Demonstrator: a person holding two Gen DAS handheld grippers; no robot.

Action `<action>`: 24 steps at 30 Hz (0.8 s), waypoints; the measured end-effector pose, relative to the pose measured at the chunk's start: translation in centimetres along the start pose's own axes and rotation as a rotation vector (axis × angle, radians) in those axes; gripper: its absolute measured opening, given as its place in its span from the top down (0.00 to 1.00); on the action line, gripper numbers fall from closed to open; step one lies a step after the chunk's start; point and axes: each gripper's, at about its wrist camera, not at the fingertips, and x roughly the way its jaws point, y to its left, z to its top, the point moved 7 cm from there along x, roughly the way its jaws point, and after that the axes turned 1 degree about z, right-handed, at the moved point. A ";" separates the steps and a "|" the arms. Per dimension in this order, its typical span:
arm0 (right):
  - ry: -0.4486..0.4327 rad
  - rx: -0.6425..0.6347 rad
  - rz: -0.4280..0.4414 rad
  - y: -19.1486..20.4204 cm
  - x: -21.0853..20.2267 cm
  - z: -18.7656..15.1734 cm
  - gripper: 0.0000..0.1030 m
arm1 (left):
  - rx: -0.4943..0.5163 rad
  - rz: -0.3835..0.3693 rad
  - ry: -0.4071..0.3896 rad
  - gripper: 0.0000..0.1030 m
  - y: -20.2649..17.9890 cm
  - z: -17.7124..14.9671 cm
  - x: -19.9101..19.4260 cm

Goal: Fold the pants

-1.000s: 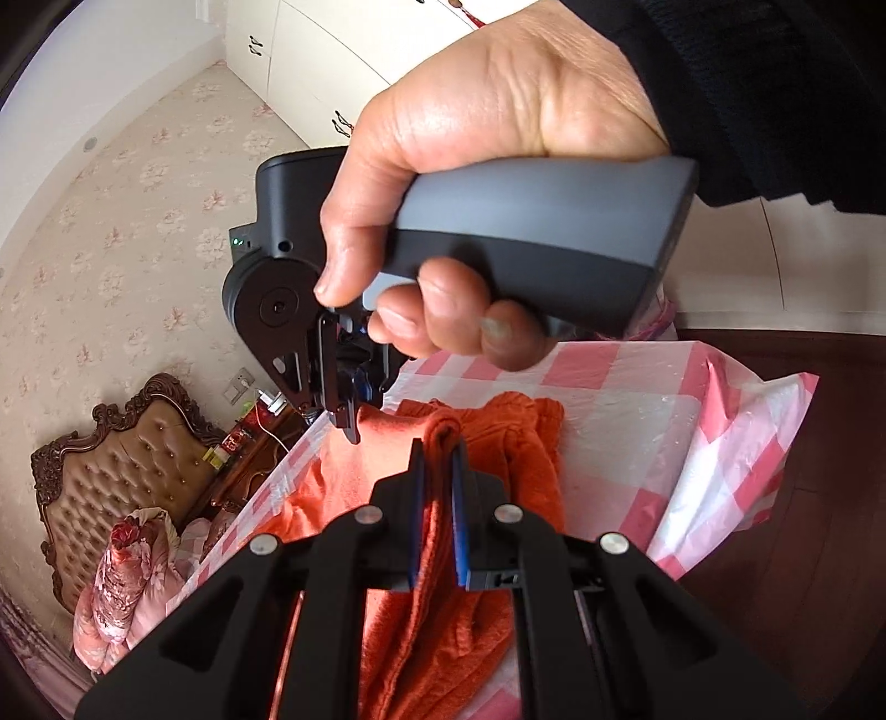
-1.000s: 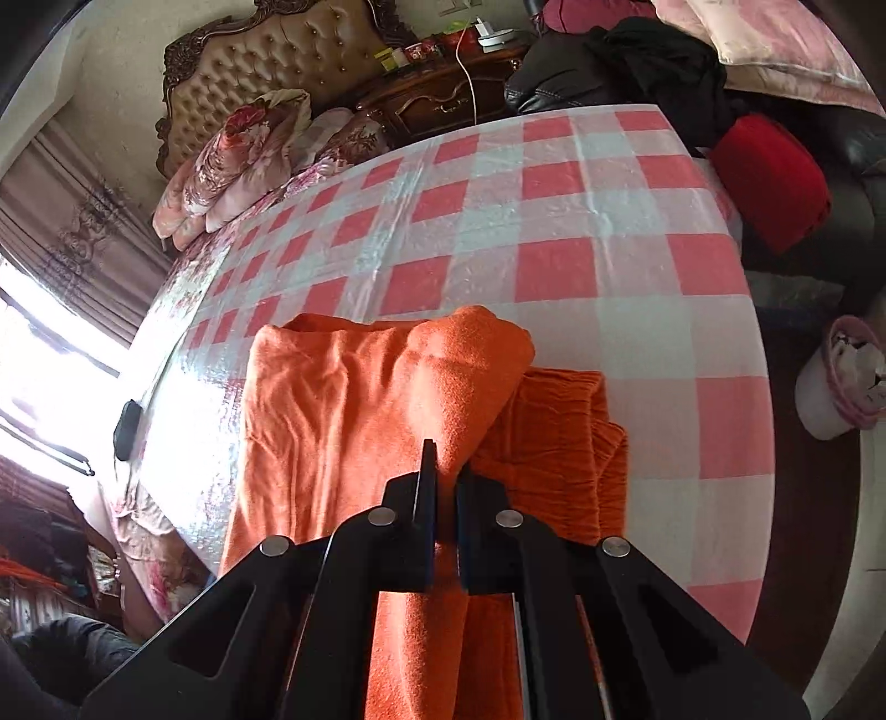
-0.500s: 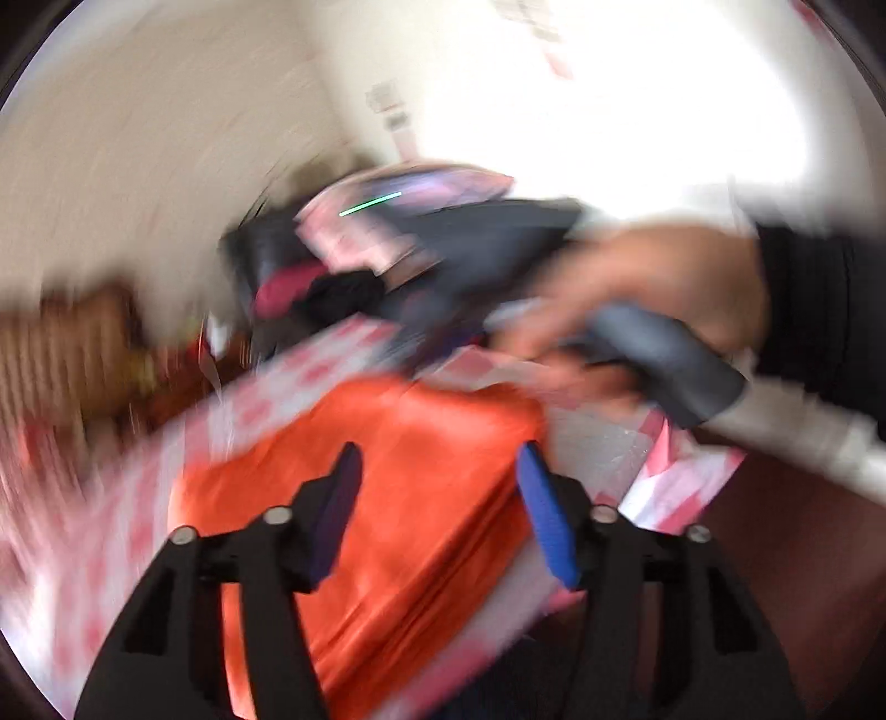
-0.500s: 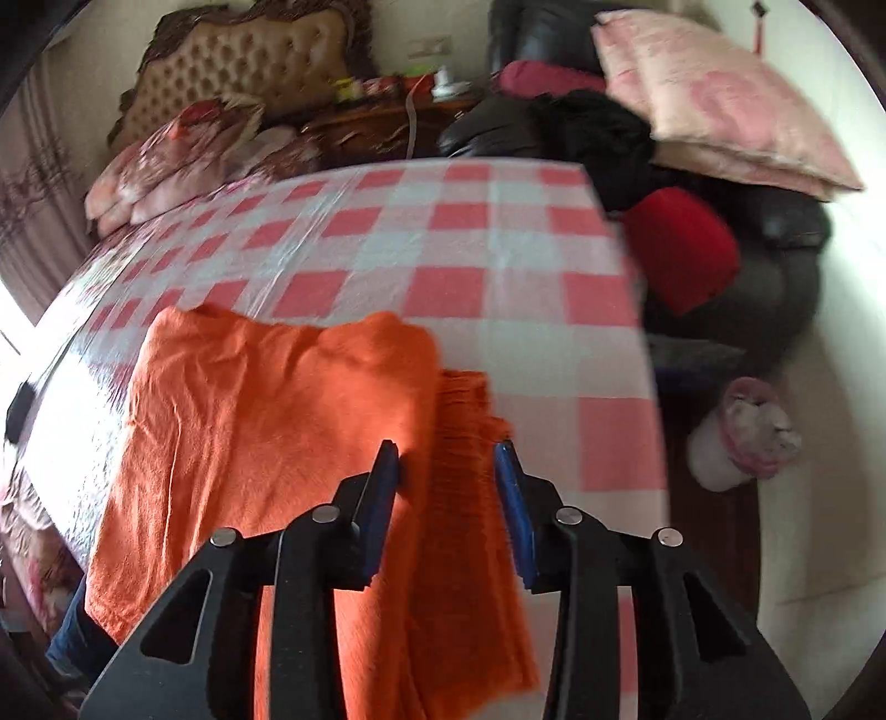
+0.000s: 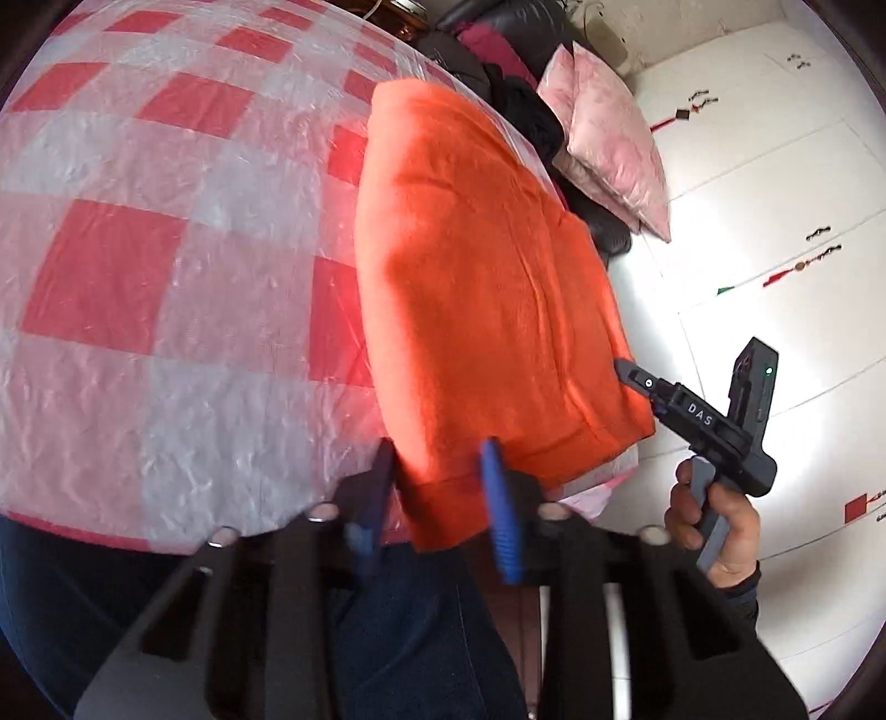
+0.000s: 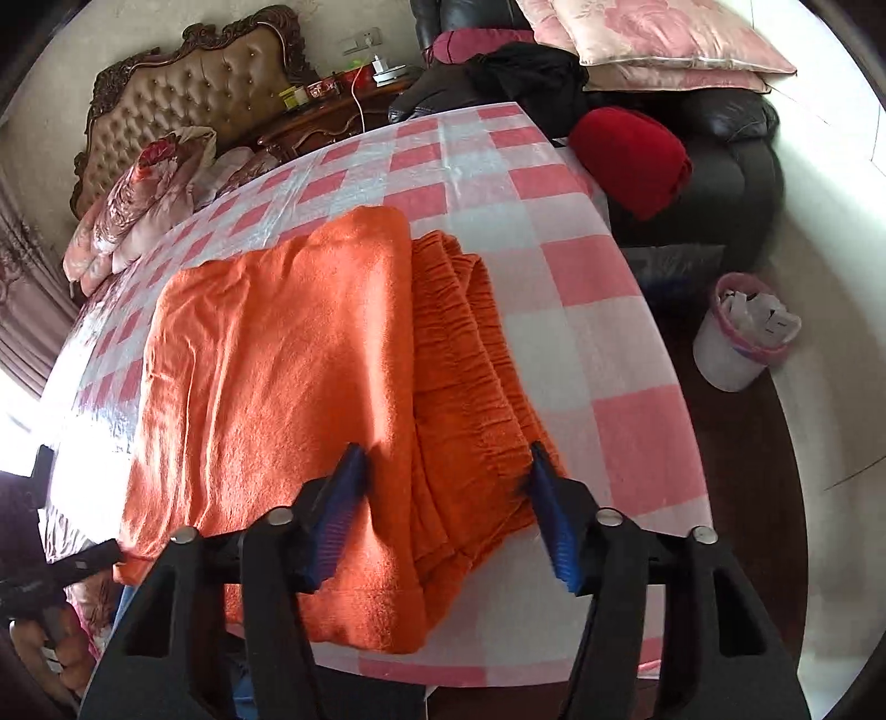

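The orange pants (image 6: pixel 288 360) lie folded on the red-and-white checked table (image 6: pixel 609 343), the leg layer laid over the ribbed waistband (image 6: pixel 470 354). My right gripper (image 6: pixel 446 471) is open and empty, its blue pads straddling the near edge of the pants. In the left wrist view the pants (image 5: pixel 476 277) lie along the table's right edge. My left gripper (image 5: pixel 437 459) is open at their near hanging corner, gripping nothing. The right gripper (image 5: pixel 637 376) also shows there, its tip at the pants' right edge.
The checked table (image 5: pixel 166 249) stretches left of the pants. A black sofa with pink pillows (image 6: pixel 664 50) and a red cushion (image 6: pixel 631 160) stands beyond the table. A white bin (image 6: pixel 736 332) sits on the floor at right. A padded headboard (image 6: pixel 183 105) and bedding are at far left.
Both grippers held a raised fold of the pants a second ago. They have let go, opened and drawn back; the fold now lies flat on the table. The left view has swung around.
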 end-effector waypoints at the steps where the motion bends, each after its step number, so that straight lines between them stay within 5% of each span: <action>1: -0.006 -0.005 -0.014 0.2 -0.1 -0.1 0.47 | 0.013 0.003 -0.003 0.79 0.0 0.4 0.2; 11: -0.128 0.015 -0.206 1.0 -0.7 -1.1 0.49 | 0.079 0.064 -0.021 0.87 -0.4 4.5 1.9; 24: -0.148 -0.004 -0.244 -0.4 -0.5 0.2 0.49 | 0.112 0.124 -0.026 0.87 -2.0 5.9 4.0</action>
